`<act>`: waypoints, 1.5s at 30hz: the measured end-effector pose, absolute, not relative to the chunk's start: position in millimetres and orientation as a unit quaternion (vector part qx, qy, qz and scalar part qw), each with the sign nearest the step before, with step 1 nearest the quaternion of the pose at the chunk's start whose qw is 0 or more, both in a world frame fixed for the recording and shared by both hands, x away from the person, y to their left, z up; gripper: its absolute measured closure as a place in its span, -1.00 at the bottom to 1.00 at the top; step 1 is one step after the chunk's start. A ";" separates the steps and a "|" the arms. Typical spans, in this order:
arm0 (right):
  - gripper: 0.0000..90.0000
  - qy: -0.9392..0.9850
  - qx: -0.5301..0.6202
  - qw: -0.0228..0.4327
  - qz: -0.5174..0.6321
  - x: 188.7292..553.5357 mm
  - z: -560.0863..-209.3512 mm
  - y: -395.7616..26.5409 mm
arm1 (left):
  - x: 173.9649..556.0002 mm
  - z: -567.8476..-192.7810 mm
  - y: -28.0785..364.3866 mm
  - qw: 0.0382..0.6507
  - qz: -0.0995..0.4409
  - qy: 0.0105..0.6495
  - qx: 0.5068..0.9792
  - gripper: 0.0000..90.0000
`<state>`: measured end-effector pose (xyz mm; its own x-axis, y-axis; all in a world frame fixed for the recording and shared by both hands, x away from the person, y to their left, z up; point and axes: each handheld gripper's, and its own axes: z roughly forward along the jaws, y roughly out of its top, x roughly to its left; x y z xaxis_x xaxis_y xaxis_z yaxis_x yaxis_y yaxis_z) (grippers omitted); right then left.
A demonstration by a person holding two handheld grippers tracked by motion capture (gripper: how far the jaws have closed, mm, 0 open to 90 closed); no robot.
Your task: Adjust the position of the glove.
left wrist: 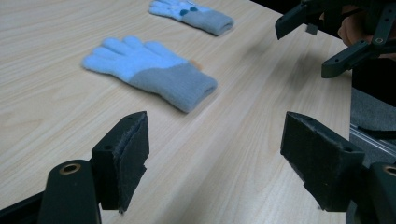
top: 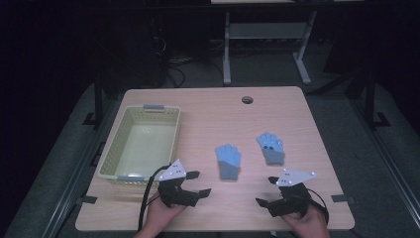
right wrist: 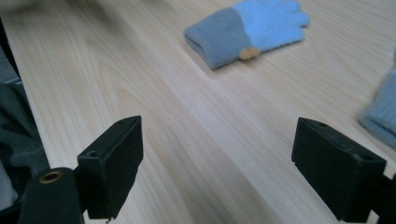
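From the high view I see the pale wooden surface [top: 208, 109] with two light-blue knitted gloves with grey cuffs at its middle, and a cream perforated plastic basket [top: 111, 158] at far left. The left glove [top: 228, 161] lies flat, finger end toward the far edge; the right glove [top: 270, 148] lies near it, apart from it. My left gripper [top: 193, 182] sits at the near edge just right of the basket's near corner, its fingers spread and holding nothing. My right gripper [top: 266, 192] sits near the right glove's cuff, also released.

The left gripper view adds detail: the nearer glove [left wrist: 149, 70] has a small orange tag at the cuff, and the farther glove [left wrist: 194, 14] carries dark blue dots. The right gripper [left wrist: 322, 44] shows at upper right.

The right gripper view shows one glove [right wrist: 245, 28], and a grey cuff edge [right wrist: 380, 116] at right.
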<state>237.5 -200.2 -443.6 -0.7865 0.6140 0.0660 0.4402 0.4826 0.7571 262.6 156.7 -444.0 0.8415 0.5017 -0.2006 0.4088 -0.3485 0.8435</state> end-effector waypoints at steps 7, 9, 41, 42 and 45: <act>-0.63 0.860 0.311 0.095 0.394 242.4 -443.4 -200.4 | 260.2 -444.2 153.9 0.496 0.047 0.267 0.825 -0.48; -0.61 0.861 0.314 0.085 0.390 245.8 -443.3 -200.8 | 259.6 -443.4 154.5 0.493 0.051 0.262 0.828 -0.48; -0.49 0.883 0.345 0.067 0.312 352.9 -378.5 -211.1 | 260.2 -437.1 161.7 0.512 0.055 0.267 0.815 -0.48; -0.49 0.882 0.349 0.068 0.310 357.9 -377.4 -212.0 | 260.3 -436.9 162.6 0.512 0.056 0.267 0.815 -0.48; -0.48 0.880 0.359 0.069 0.304 365.3 -376.8 -212.5 | 260.1 -436.1 163.5 0.514 0.056 0.268 0.813 -0.48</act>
